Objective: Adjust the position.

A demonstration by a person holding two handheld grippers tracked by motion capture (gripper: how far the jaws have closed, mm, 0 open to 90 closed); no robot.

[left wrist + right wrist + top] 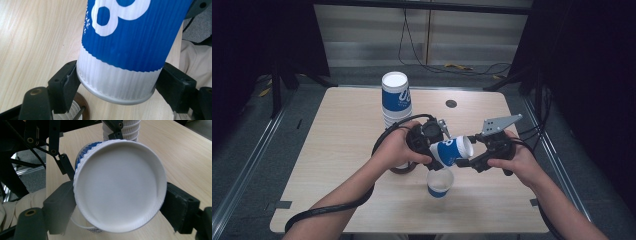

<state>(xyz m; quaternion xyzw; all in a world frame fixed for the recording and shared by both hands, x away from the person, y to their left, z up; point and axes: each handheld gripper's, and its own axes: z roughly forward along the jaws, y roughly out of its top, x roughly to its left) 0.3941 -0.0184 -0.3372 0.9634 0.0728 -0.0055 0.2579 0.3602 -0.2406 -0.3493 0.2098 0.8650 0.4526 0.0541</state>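
A blue and white ribbed paper cup (451,151) lies on its side in the air between my two grippers. My left gripper (435,150) is shut on its white end (117,82), a pad pressed on each side. The cup's flat white end (120,185) faces my right gripper (468,150). That gripper's jaws stand open, one on each side of the rim, close to it but not squeezing it. A second cup (440,182) of the same kind stands upright on the table just below.
A tall stack of the same cups (396,100) stands upside down at the back of the wooden table (337,150). A brown ring (404,169) lies under my left hand. A small black disc (451,103) sits in the tabletop behind.
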